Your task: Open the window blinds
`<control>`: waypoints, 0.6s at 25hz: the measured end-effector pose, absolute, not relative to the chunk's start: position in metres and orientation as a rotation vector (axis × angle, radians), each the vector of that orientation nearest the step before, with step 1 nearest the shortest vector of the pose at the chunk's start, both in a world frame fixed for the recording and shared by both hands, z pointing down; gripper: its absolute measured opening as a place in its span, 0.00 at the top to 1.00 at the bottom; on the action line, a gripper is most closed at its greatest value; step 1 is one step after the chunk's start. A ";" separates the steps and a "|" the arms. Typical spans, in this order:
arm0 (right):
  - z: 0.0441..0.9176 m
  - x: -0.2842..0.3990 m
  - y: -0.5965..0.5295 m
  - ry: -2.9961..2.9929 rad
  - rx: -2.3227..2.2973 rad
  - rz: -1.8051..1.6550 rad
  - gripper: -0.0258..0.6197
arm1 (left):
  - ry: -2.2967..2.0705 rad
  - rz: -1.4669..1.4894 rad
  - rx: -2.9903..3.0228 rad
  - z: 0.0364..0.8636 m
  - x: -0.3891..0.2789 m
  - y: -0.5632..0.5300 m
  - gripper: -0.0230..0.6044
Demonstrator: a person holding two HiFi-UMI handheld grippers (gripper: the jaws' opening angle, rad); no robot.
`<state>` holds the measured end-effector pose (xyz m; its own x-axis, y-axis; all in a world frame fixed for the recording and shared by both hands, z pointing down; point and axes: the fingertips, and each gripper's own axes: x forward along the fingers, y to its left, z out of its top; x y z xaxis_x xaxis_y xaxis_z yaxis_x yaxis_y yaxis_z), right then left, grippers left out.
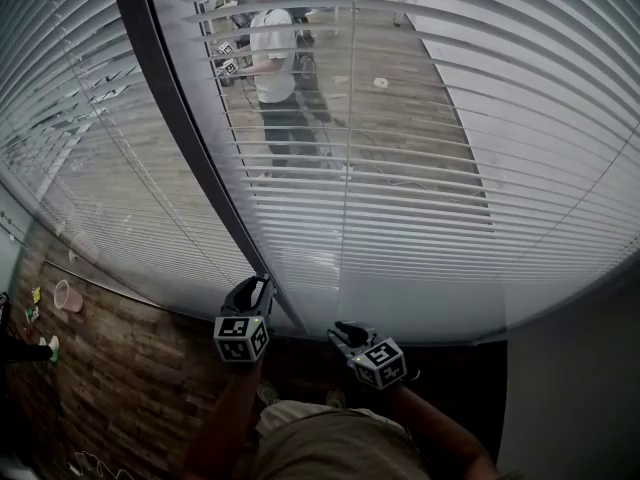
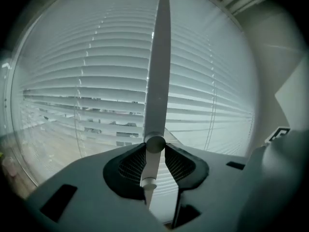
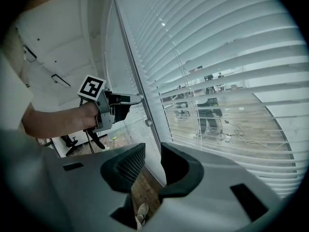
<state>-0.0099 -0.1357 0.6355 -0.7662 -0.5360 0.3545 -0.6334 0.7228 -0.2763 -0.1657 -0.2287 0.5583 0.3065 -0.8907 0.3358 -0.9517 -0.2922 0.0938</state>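
White slatted blinds cover the window, tilted enough that the room's reflection shows between the slats. A slim white tilt wand hangs in front of the blinds. My left gripper is shut on the wand's lower end, whose round knob sits between the pad tips. In the head view the left gripper is raised at the foot of the dark window post. My right gripper is beside it, shut on nothing, close to the bottom slats. The right gripper view shows its jaws together and the left gripper at the post.
A wood-pattern floor lies lower left with a pink cup and small items on it. A plain wall stands at the right. A reflection of a person holding grippers shows in the glass.
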 end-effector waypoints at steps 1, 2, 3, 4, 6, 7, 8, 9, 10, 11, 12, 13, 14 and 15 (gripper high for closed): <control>0.636 -0.009 -0.136 -2.678 0.927 0.562 0.79 | -1.638 0.257 2.278 0.560 -0.166 -0.229 0.75; 0.636 -0.009 -0.136 -2.678 0.928 0.561 0.79 | -1.593 0.177 2.251 0.560 -0.167 -0.229 0.75; 0.635 -0.009 -0.136 -2.677 0.928 0.562 0.79 | -1.543 0.090 2.221 0.560 -0.166 -0.230 0.75; 0.635 -0.009 -0.136 -2.677 0.927 0.566 0.79 | -1.493 0.010 2.188 0.560 -0.165 -0.230 0.75; 0.635 -0.010 -0.135 -2.678 0.926 0.575 0.79 | -1.400 -0.123 2.121 0.561 -0.164 -0.230 0.75; 0.635 -0.010 -0.135 -2.678 0.925 0.578 0.79 | -1.347 -0.191 2.086 0.561 -0.163 -0.230 0.75; 0.635 -0.011 -0.135 -2.679 0.924 0.579 0.79 | -1.285 -0.262 2.048 0.562 -0.161 -0.230 0.76; 0.635 -0.011 -0.135 -2.679 0.924 0.579 0.79 | -1.221 -0.332 2.006 0.563 -0.158 -0.230 0.77; 0.636 -0.011 -0.135 -2.679 0.925 0.579 0.79 | -1.164 -0.398 1.958 0.565 -0.156 -0.230 0.79; 0.636 -0.011 -0.135 -2.679 0.926 0.578 0.79 | -1.123 -0.455 1.906 0.567 -0.155 -0.230 0.87; 0.636 -0.011 -0.135 -2.680 0.927 0.578 0.79 | -1.099 -0.501 1.860 0.571 -0.155 -0.229 0.94; 0.636 -0.011 -0.134 -2.679 0.927 0.580 0.79 | -1.094 -0.528 1.833 0.574 -0.157 -0.230 0.94; 0.636 -0.011 -0.134 -2.678 0.927 0.582 0.79 | -1.107 -0.530 1.838 0.575 -0.160 -0.230 0.94; 0.635 -0.011 -0.134 -2.678 0.927 0.584 0.79 | -1.136 -0.503 1.874 0.575 -0.162 -0.229 0.94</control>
